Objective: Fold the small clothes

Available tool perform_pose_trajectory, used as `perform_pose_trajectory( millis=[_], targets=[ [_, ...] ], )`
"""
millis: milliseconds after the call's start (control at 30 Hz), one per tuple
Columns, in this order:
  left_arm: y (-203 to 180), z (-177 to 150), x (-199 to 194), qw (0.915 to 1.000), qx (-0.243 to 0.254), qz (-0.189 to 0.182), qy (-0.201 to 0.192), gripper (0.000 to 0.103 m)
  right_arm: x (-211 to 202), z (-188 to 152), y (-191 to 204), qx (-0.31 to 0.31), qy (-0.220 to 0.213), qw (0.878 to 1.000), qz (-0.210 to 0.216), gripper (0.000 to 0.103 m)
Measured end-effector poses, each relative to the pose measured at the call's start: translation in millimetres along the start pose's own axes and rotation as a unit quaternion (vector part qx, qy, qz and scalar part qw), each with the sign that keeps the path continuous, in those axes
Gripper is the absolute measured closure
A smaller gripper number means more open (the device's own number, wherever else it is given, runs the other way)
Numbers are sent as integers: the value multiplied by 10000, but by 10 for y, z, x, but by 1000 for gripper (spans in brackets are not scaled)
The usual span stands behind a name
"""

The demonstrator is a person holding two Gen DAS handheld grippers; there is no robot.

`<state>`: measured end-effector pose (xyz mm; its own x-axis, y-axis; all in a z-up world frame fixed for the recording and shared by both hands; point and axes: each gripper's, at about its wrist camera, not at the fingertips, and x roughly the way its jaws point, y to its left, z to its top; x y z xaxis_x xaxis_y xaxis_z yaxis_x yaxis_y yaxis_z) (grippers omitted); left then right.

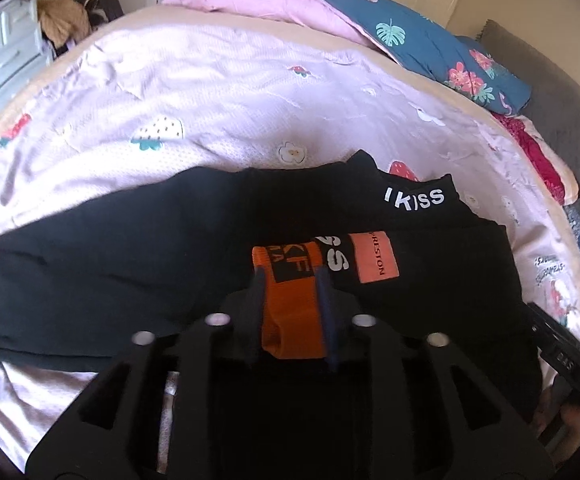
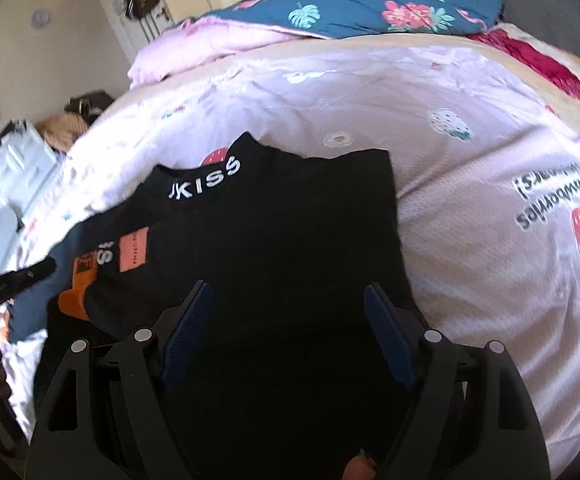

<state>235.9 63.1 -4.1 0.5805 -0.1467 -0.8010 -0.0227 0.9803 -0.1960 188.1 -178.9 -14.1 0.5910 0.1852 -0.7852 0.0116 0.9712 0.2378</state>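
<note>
A small black top (image 1: 130,256) with a white "KISS" collar (image 1: 414,200) lies on the pink strawberry bedspread (image 1: 170,80). My left gripper (image 1: 292,280) is shut on its orange cuff (image 1: 290,304), beside an orange label (image 1: 374,258). In the right wrist view the same top (image 2: 290,240) is spread under my right gripper (image 2: 288,296), which is open just above the fabric. The left gripper (image 2: 18,276) with the orange cuff (image 2: 76,292) shows at that view's left edge.
A pink and teal flowered duvet (image 1: 330,12) is bunched at the head of the bed. A red blanket (image 1: 538,152) lies at the right. White drawers (image 1: 6,52) and a pile of things stand beyond the bed's left side.
</note>
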Motion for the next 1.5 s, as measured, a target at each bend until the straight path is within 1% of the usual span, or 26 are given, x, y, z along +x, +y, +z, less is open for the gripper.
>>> perform_pose_trajectory(
  millis=[33,67,133,167,233,267,333,367,400,467,533,567,600,633,667,700,900,1133,1367,1500],
  targets=[
    [-19,-8,14,10000,23,-28,30,73,33,8,20,-36,48,10000,-1,24],
    [-26,-25,21,9999,37,-62,80,68,66,11,33,-61,89,9999,-3,20],
    [-81,-68,156,9994,153,-54,313,62,136,2,32,-95,199,9997,-102,17],
    [-99,-98,218,9990,214,-1,396,57,176,-17,17,-109,274,9994,-195,16],
    [-89,-195,427,9968,284,254,709,49,273,-70,-32,-115,482,9979,-415,16],
    [-76,-233,492,9959,273,325,803,44,310,-96,-52,-118,541,9976,-412,15],
    [-37,-285,542,9965,241,276,756,43,318,-142,-24,-260,524,9972,-461,16],
    [-29,-287,514,9970,218,241,707,42,297,-150,2,-332,487,9971,-490,15],
    [-25,-280,454,9975,199,175,662,40,264,-155,27,-377,431,9972,-480,15],
    [-26,-267,361,9980,182,112,588,36,164,-162,57,-326,274,9987,-286,14],
    [-15,-253,236,9987,177,161,446,31,64,-172,94,-245,136,9995,-126,13],
    [2,-247,182,9989,167,211,385,27,35,-164,114,-240,99,9996,-89,11],
    [36,-244,122,9991,145,261,314,26,2,-167,143,-247,60,9997,-46,8],
    [63,-246,77,9991,126,284,271,26,-36,-177,191,-288,23,9996,-11,7],
    [104,-252,24,9991,91,340,236,20,-66,-185,234,-333,-13,9994,14,7],
    [116,-261,-18,9990,70,384,210,9,-88,-190,272,-374,-39,9993,23,7],
    [424,-297,-279,9978,-170,635,9,9,-187,-161,574,-629,-218,9977,145,6],
    [867,-403,-527,9953,-600,751,-114,9,-207,-144,1066,-1032,-254,9938,327,6],
    [1283,-494,-670,9906,-1013,900,-185,9,-212,-166,1533,-1353,-254,9892,499,6],
    [1542,-568,-774,9864,-1284,997,-247,9,-212,-207,1790,-1549,-238,9857,613,6]
  ],
)
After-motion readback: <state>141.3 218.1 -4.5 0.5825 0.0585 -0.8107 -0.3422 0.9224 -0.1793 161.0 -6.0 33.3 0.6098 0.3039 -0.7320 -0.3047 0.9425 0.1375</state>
